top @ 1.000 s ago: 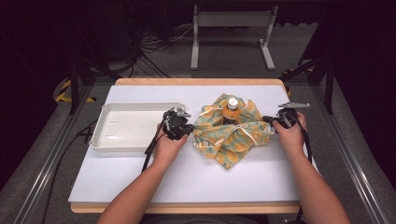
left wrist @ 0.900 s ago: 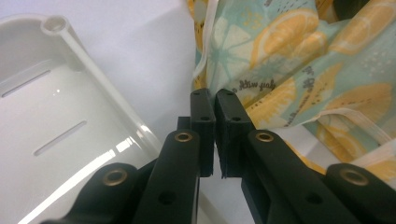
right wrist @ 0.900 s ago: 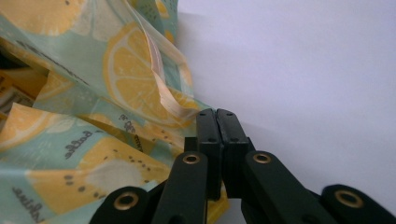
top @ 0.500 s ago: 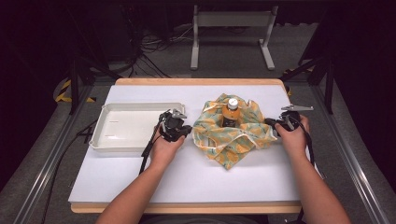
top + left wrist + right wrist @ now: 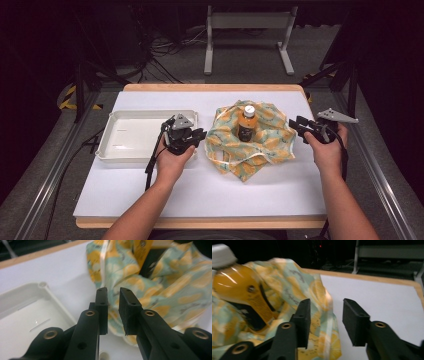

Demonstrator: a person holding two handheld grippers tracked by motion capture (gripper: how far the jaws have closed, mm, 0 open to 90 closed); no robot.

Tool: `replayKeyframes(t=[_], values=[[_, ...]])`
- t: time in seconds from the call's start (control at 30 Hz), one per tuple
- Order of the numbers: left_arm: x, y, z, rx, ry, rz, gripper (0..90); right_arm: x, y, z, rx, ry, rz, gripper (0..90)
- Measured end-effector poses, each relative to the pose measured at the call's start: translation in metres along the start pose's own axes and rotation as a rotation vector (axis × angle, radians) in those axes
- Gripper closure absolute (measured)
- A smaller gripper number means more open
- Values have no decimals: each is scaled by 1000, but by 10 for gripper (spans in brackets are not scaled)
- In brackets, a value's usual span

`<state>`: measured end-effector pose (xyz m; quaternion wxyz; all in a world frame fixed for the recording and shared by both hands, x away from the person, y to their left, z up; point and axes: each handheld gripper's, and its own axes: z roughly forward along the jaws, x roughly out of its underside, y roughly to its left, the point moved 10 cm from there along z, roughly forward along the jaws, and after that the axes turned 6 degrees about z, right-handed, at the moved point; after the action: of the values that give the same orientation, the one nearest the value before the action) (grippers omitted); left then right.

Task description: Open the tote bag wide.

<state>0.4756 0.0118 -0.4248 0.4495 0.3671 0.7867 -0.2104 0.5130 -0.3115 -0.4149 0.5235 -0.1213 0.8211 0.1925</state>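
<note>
An orange drink bottle (image 5: 246, 123) with a white cap stands upright in the middle of a yellow-and-teal patterned cloth (image 5: 250, 147) that lies loosely bunched around it on the white table. My left gripper (image 5: 198, 135) is just left of the cloth, clear of it. Its jaws have just been opening and stand a narrow gap apart, nothing between them (image 5: 112, 293); the cloth (image 5: 175, 290) lies beyond. My right gripper (image 5: 296, 125) hovers off the cloth's right edge. Its jaws have also just been opening and stand wide and empty (image 5: 325, 312), beside the bottle (image 5: 239, 287) and cloth (image 5: 294, 280).
A shallow white tray (image 5: 107, 145) sits at the table's left, right behind my left hand; its rim (image 5: 50, 293) shows beside the left jaws. White tabletop (image 5: 200, 195) stretches in front of the cloth. Metal stands and cables are on the dark floor beyond the table.
Both grippers have let go of the cloth's edges, opened and drawn outward and up, the left to the left, the right to the right. The cloth has settled around the bottle.
</note>
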Motion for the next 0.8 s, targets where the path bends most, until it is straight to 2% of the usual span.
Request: replayKeyframes(t=[0.07, 0.13, 0.2, 0.27, 0.33, 0.37, 0.4, 0.43, 0.53, 0.63, 0.73, 0.8], values=[[-6, -7, 1, 14, -19, 21, 766, -5, 11, -6, -13, -18, -25, 643], [-14, -14, 3, 40, -48, 59, 745, -7, 24, -10, -27, -23, -54, 678], [-18, -18, 8, 67, -62, 71, 738, -7, 39, -11, -65, -27, -65, 713], [-20, -24, 13, 103, -64, 68, 740, -2, 53, -10, -105, -4, -65, 729], [-19, -30, 25, 121, -40, 89, 739, 5, 66, -5, -138, 20, -80, 724], [-19, -30, 25, 121, -40, 89, 734, 11, 73, -2, -156, 44, -83, 715], [-18, -32, 30, 124, -23, 103, 734, 11, 73, -2, -156, 44, -83, 715], [-17, -37, 38, 137, -5, 102, 722, 18, 82, 4, -173, 64, -100, 679], [-12, -40, 48, 145, 21, 99, 714, 27, 92, 11, -196, 83, -116, 586], [-5, -42, 55, 151, 60, 107, 686, 37, 97, 19, -209, 103, -132, 411], [2, -42, 59, 155, 90, 107, 662, 43, 99, 21, -221, 112, -145, 357], [11, -42, 63, 153, 134, 102, 624, 51, 101, 23, -231, 126, -161, 329]])
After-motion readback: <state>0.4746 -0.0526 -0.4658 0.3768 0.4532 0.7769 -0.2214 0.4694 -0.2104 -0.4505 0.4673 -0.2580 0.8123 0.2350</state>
